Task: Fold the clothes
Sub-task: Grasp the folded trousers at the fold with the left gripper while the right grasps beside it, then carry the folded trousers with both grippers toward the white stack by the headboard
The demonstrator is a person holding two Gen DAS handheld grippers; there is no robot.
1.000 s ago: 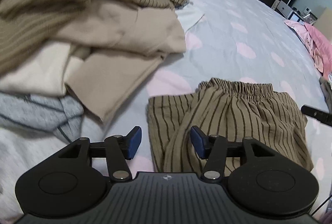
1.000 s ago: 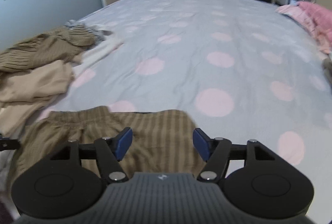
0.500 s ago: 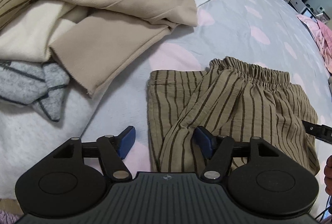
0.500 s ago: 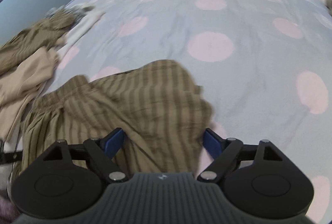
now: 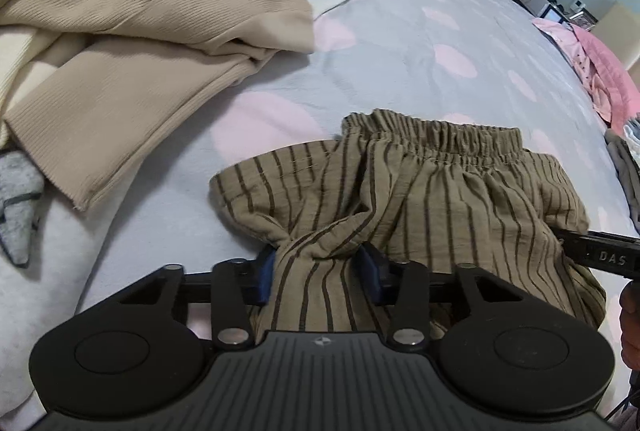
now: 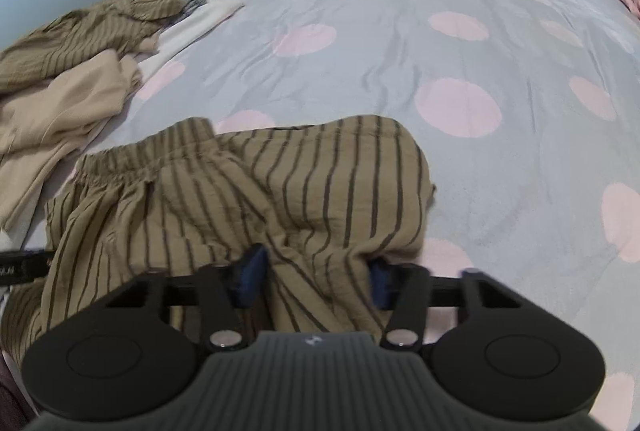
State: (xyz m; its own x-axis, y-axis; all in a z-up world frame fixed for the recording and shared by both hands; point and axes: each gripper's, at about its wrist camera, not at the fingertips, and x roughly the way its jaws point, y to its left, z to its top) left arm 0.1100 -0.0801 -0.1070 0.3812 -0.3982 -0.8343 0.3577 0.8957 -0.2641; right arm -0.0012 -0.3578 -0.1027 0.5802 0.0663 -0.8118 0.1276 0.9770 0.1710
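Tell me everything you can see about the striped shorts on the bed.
The striped shorts are olive-tan with thin dark vertical stripes, in a light crinkled fabric. A gathered elastic waistband runs along the far edge. They lie rumpled on the grey bedsheet with pink dots, near a pile of beige clothes. Near-edge fabric is bunched between both pairs of tongs, left and right, whose jaws are closing on it.

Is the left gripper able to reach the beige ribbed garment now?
Probably not now: the left gripper is closing on the striped shorts, and the beige ribbed garment lies apart.
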